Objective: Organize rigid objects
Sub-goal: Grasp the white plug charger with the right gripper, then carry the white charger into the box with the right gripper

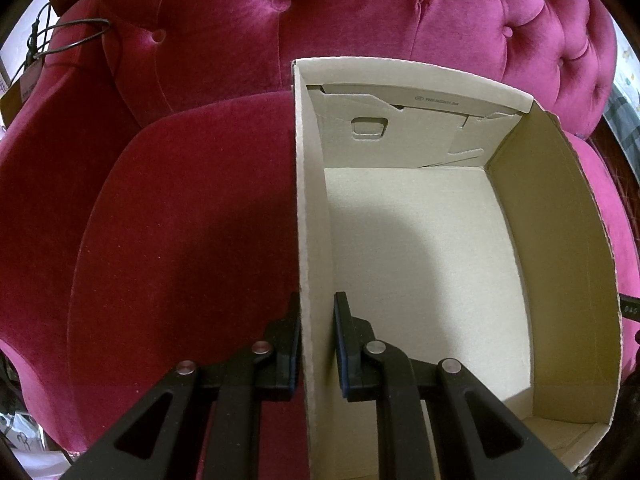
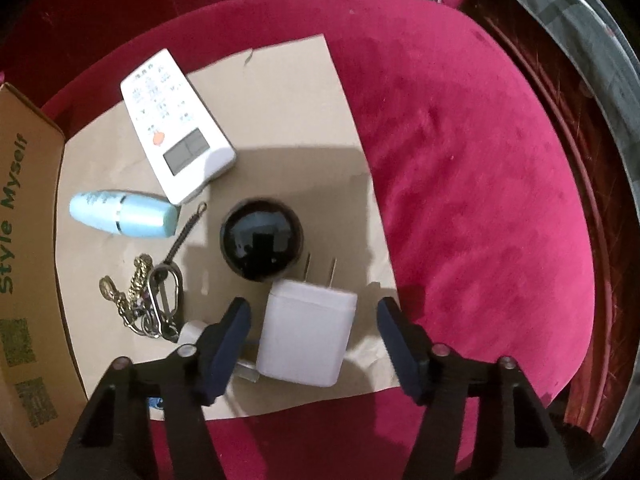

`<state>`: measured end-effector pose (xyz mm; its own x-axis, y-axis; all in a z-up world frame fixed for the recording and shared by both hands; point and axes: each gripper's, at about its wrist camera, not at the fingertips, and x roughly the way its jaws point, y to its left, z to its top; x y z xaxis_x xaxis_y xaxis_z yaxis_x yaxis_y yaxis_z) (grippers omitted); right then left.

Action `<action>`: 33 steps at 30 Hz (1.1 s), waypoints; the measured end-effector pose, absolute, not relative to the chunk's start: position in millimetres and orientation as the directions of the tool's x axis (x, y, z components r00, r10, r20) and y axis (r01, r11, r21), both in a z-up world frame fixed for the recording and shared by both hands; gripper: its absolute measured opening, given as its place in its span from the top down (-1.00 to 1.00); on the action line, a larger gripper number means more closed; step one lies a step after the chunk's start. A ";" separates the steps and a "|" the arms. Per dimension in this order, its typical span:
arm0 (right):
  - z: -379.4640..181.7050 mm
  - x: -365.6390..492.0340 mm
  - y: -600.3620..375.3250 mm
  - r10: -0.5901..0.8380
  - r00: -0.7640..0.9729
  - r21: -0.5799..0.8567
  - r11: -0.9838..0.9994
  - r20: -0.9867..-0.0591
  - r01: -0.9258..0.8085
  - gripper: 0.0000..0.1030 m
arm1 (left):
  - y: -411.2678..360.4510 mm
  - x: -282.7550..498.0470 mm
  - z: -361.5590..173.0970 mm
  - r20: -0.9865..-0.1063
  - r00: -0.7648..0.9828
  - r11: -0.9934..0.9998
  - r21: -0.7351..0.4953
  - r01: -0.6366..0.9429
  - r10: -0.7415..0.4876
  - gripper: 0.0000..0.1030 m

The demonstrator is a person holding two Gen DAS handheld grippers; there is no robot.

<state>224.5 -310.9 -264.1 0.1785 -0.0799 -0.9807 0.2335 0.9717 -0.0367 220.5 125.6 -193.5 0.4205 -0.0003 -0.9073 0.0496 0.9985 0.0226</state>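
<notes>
From the left wrist camera, the left gripper (image 1: 316, 340) was clamped on the near side wall of one open, off-white cardboard box (image 1: 416, 240), one black finger outside the wall and one inside, the pads pressing the card between them. The box sat on the seat of a button-tufted magenta velvet armchair (image 1: 180, 220) and its floor was bare. From the right wrist camera, the right gripper (image 2: 314, 340) pointed down over one flat sheet of brown cardboard (image 2: 280, 80) lying on the same velvet seat, its jaws apart around one white plug-in charger (image 2: 306, 336) with two metal prongs; neither pad pressed on the charger, and a gap showed at the right finger. On the sheet also lay one white remote control (image 2: 176, 124) with a small screen, one pale-blue tube-shaped bottle (image 2: 120, 218) on its side, one glossy black ball (image 2: 260, 240) just beyond the charger's prongs, and one bunch of metal key rings and clips (image 2: 148, 300) with a dark cord. One brown printed carton (image 2: 24, 240) stood at the sheet's left edge.
</notes>
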 end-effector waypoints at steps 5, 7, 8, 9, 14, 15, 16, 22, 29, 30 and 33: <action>-272.5 224.9 -317.8 -0.048 0.166 -0.006 0.971 -0.985 0.240 0.07 | 125.4 219.7 -193.8 -0.907 0.422 0.999 0.022 0.049 -0.001 0.70; -272.4 224.8 -319.3 -0.041 0.164 0.000 0.970 -0.986 0.241 0.08 | 125.7 219.6 -194.1 -0.907 0.421 0.999 0.021 0.048 -0.002 0.70; -272.8 224.0 -321.9 -0.046 0.163 -0.006 0.970 -0.986 0.242 0.08 | 125.4 219.8 -194.1 -0.907 0.421 0.999 0.022 0.049 -0.001 0.70; -273.0 225.1 -321.0 -0.048 0.163 -0.008 0.970 -0.985 0.241 0.08 | 125.0 219.5 -194.0 -0.907 0.422 0.999 0.023 0.050 0.000 0.70; -259.9 219.6 -310.8 -0.065 0.185 -0.022 0.975 -0.981 0.222 0.09 | 125.3 220.2 -194.6 -0.907 0.422 0.999 0.020 0.048 -0.003 0.70; -257.8 219.0 -310.4 -0.067 0.188 -0.025 0.976 -0.980 0.218 0.09 | 125.6 220.3 -194.6 -0.907 0.421 0.999 0.017 0.048 -0.004 0.70; -256.2 218.3 -310.8 -0.068 0.192 -0.026 0.976 -0.979 0.217 0.09 | 126.0 220.4 -194.5 -0.907 0.421 0.999 0.016 0.047 -0.005 0.70; -238.8 208.5 -296.9 -0.081 0.211 -0.036 0.977 -0.974 0.211 0.09 | 126.8 220.1 -194.0 -0.907 0.421 0.999 0.009 0.044 -0.011 0.70; -215.5 198.0 -276.1 -0.088 0.243 -0.040 0.980 -0.966 0.197 0.09 | 131.2 220.2 -193.2 -0.906 0.423 0.999 -0.007 0.042 -0.024 0.70; -214.2 198.8 -276.1 -0.089 0.246 -0.040 0.980 -0.965 0.195 0.09 | 131.4 220.4 -193.1 -0.906 0.423 0.999 -0.009 0.041 -0.026 0.70; -208.4 196.1 -269.2 -0.091 0.258 -0.042 0.981 -0.962 0.189 0.09 | 133.1 220.3 -193.1 -0.905 0.424 0.999 -0.014 0.041 -0.030 0.70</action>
<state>196.1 -269.2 -208.4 0.2576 -0.0907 -0.9620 0.1886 0.9812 -0.0420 220.3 133.1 -193.1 0.4237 -0.0297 -0.9053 0.0412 0.9991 -0.0136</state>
